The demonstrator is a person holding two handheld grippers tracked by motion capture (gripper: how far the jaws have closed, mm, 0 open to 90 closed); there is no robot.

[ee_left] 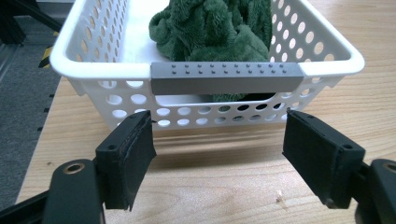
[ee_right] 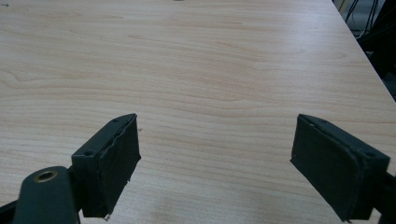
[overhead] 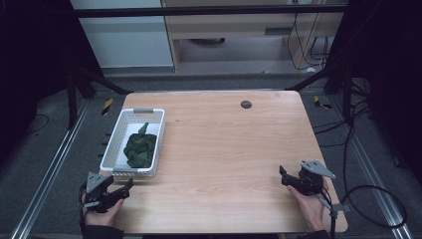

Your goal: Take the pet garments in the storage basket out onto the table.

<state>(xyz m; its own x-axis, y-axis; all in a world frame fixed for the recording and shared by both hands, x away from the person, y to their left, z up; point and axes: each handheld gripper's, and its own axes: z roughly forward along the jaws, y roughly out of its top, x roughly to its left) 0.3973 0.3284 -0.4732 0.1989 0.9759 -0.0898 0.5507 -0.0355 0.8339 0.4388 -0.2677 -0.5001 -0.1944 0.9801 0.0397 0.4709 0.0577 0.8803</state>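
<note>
desk [overhead: 224,149]: light wood top, bare grain across the middle and right half; small dark round disc [overhead: 246,104] near the far edge, a bit right of centre.
basket [overhead: 115,149]: white plastic, perforated walls, long side running along the desk's left edge; near end close to the near-left corner, far end about halfway up that edge.
basket handle [ee_left: 225,78]: grey studded strip on the near short rim, facing the left gripper; matching grey strip on the far rim in the high view.
towel [overhead: 140,147]: dark green, fluffy, bunched up inside the basket, mostly in its middle and nearer half; one tip poking up toward the far end; white basket floor bare on the left side. In the left gripper view piled above the rim line behind the handle.
left gripper [overhead: 117,191]: at the near-left corner of the desk, held in a hand [overhead: 102,211], pointing at the basket's near end; just short of it, not touching.
left jaws: released, spread wide, nothing between the pads; handle and basket wall seen through the gap, bare desk under them.
right gripper [overhead: 284,176]: near the near-right corner, held in the other hand [overhead: 311,209], well apart from the basket, cable trailing off the right edge.
right jaws: released, wide gap, holding nothing; bare wood ahead in the right gripper view.
contact: neither gripper touching basket or towel.
</note>
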